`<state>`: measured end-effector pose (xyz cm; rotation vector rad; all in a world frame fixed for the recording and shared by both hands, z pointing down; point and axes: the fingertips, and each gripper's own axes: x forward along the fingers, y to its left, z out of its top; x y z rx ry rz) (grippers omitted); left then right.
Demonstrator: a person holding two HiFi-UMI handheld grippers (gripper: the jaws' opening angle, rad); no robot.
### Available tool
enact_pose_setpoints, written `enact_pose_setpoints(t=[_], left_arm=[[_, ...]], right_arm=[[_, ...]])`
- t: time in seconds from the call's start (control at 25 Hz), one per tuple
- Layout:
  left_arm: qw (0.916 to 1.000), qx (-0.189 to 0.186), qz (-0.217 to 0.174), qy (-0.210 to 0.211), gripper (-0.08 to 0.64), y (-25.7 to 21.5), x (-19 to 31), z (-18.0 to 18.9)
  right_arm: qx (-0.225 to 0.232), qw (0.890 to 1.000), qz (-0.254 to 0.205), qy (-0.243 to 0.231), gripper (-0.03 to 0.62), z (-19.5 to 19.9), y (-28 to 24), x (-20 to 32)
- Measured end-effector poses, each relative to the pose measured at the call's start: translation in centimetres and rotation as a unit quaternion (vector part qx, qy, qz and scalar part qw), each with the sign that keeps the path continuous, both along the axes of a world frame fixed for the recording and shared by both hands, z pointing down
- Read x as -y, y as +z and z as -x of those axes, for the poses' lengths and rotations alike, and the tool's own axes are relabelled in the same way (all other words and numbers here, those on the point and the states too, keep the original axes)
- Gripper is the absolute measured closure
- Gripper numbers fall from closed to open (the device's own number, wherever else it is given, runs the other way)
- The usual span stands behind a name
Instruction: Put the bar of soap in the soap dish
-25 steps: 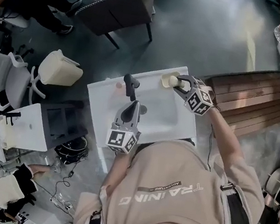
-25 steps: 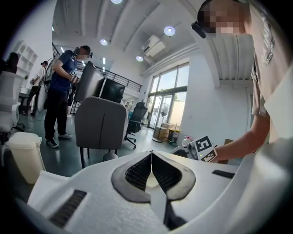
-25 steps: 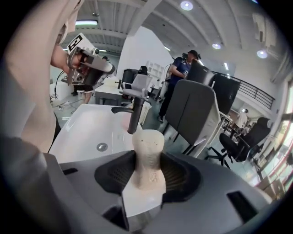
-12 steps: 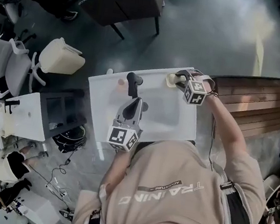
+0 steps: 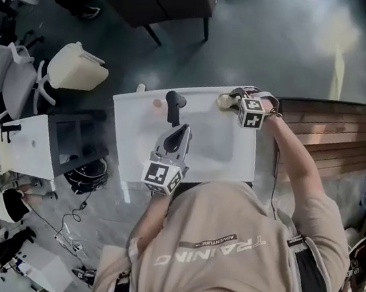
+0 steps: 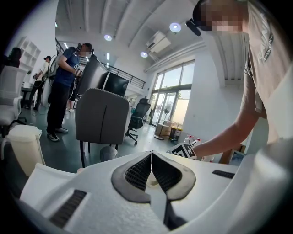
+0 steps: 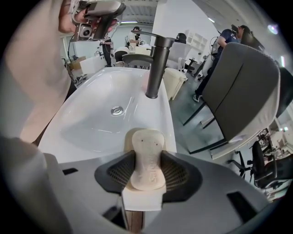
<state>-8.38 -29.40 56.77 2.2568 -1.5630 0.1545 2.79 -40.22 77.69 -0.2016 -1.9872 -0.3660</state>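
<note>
Right gripper (image 7: 147,170) clamped on soap (image 7: 147,153), just over dish (image 7: 128,138) at sink (image 7: 91,123) far right corner. Left gripper (image 6: 151,172) fully closed, empty, over basin near tap (image 7: 155,68).

The bar of soap (image 7: 147,157) is cream, the sink (image 7: 89,125) white, the faucet (image 7: 157,64) dark grey (like the chair (image 7: 238,91)).

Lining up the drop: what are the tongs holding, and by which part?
The right tongs clamp the bar of soap across its sides, far end protruding. The left tongs are shut, empty.

Steep overhead, two close along fingers (image 7: 115,176)
</note>
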Motion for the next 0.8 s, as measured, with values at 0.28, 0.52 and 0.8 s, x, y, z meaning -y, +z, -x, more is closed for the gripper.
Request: enact_pose_setpoints(t=[0.28, 0.52, 0.8], left_arm=[[1.0, 0.0, -0.002, -0.007, 0.549, -0.3, -0.5, 1.3], [0.9998, -0.004, -0.004, -0.017, 0.549, -0.4, -1.5, 2.4], [0.9997, -0.011, -0.017, -0.013, 0.549, -1.0, -2.7, 3.1]], right_arm=[[-0.026, 0.999, -0.013, -0.018, 0.425, 0.8, 0.8, 0.0], [-0.031, 0.998, -0.035, -0.033, 0.426, 1.6, 0.1, -0.3], [-0.006, 0.999, -0.04, 0.016, 0.426, 2.0, -2.5, -0.7]])
